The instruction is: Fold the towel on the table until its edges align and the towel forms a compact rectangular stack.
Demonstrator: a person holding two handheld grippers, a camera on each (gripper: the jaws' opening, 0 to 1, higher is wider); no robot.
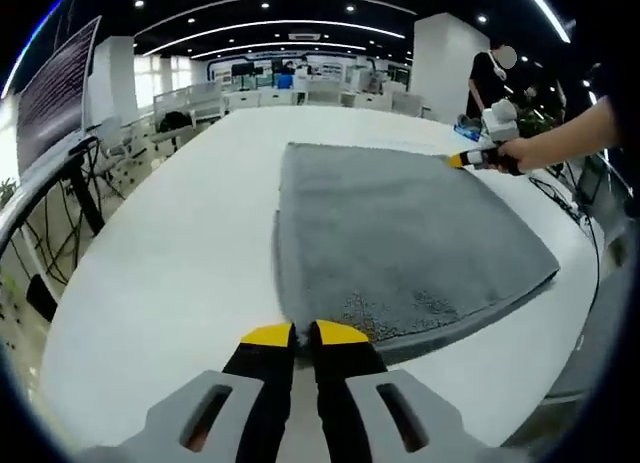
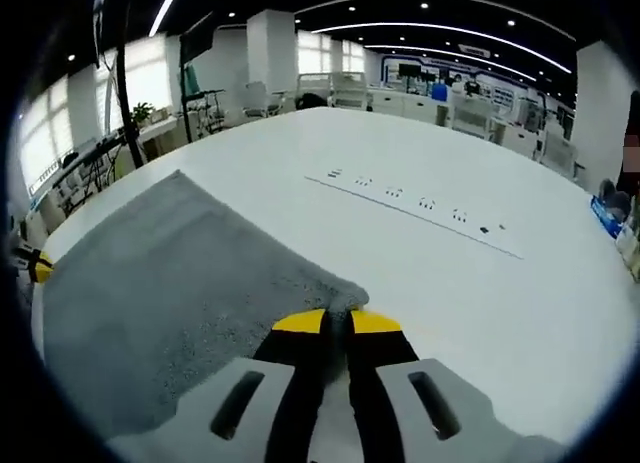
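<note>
A grey towel [image 1: 400, 233] lies flat on the white table [image 1: 180, 253], and a second layer shows under its near right edge. My left gripper [image 1: 305, 333], with yellow tips, is shut on the towel's near corner. In the left gripper view a hand holds the right gripper [image 1: 478, 159] at the towel's far right corner. In the right gripper view the towel [image 2: 170, 293] spreads to the left, and my right gripper [image 2: 337, 321] is shut on its corner. The left gripper [image 2: 40, 268] shows small at the towel's far left edge.
A row of flush sockets [image 2: 420, 208] runs across the table [image 2: 480, 303] beyond the towel. A monitor [image 1: 50, 103] on a stand sits off the table's left side. A person [image 1: 488, 75] stands at the far right, with office desks behind.
</note>
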